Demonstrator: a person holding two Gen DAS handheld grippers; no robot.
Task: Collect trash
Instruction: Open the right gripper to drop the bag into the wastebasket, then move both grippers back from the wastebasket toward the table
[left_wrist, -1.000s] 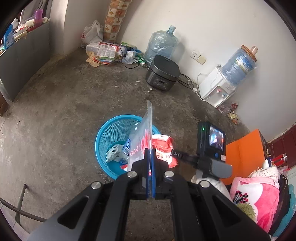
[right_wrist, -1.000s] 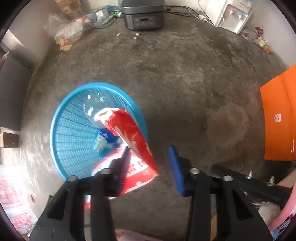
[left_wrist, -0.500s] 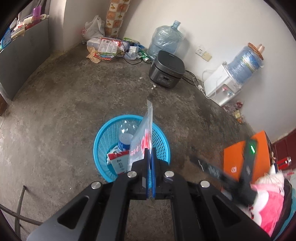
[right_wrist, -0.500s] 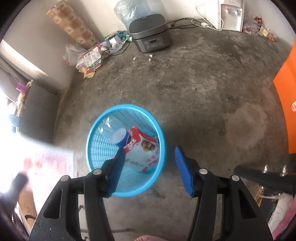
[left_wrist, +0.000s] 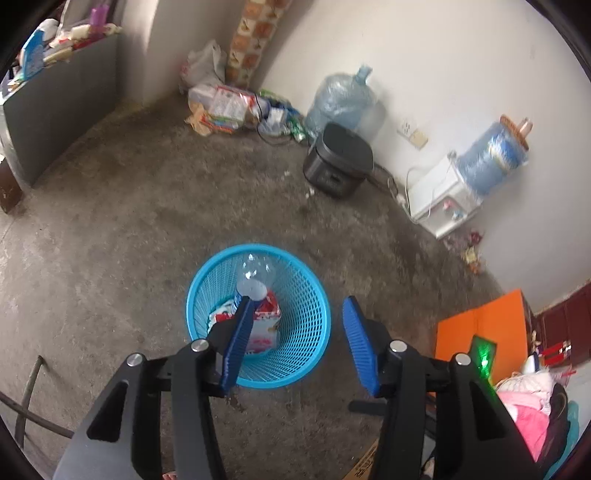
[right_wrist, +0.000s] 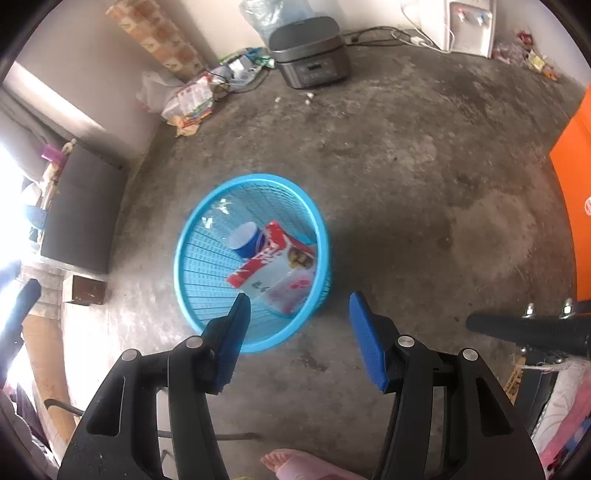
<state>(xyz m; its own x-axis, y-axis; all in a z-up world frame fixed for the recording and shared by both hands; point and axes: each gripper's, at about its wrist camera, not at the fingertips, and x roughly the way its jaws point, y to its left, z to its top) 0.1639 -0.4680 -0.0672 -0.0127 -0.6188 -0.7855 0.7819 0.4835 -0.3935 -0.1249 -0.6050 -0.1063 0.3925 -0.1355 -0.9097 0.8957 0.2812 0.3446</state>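
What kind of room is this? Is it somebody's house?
Probably a plain room in a home, maybe a utility corner. A water dispenser and a cooker sit on the bare concrete floor, and a blue basket holds trash.

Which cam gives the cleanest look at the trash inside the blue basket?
Right wrist. It looks down into the blue basket, so the red-and-white wrapper and the bottle show unobstructed. In the left wrist view, the left gripper has one pad covering part of the wrapper.
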